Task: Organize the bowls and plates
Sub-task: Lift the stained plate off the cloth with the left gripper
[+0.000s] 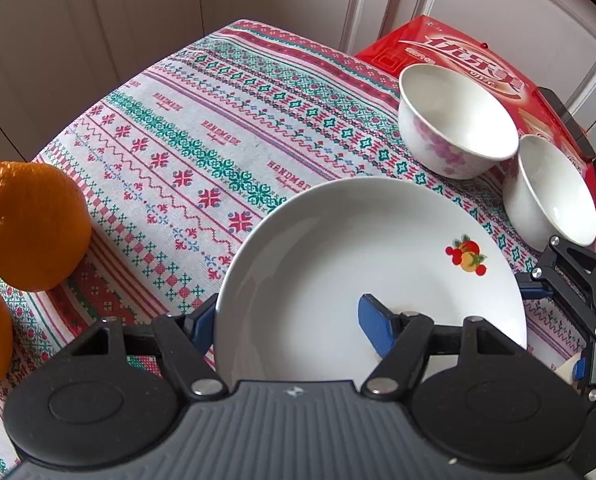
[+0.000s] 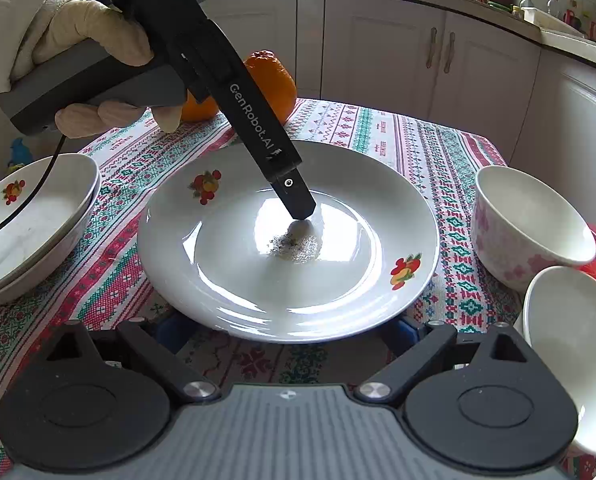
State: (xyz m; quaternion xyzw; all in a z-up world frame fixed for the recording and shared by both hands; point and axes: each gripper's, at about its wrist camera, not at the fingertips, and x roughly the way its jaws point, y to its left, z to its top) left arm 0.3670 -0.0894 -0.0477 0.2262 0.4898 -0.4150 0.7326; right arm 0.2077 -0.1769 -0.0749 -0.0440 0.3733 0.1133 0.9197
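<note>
While L gripper (image 1: 286, 320) pinches plate (image 1: 350, 248) rim, tilted down, R gripper (image 2: 286, 332) sits spread.

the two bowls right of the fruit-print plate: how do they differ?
The nearer-cabinet bowl has pink floral print on its outer wall; the other bowl looks plain white. The floral bowl sits farther from the right gripper; the plain one lies closer, at the frame's edge and partly cut off. In the left wrist view the floral bowl stands beside the red box. Both are white inside, upright and empty.
</note>
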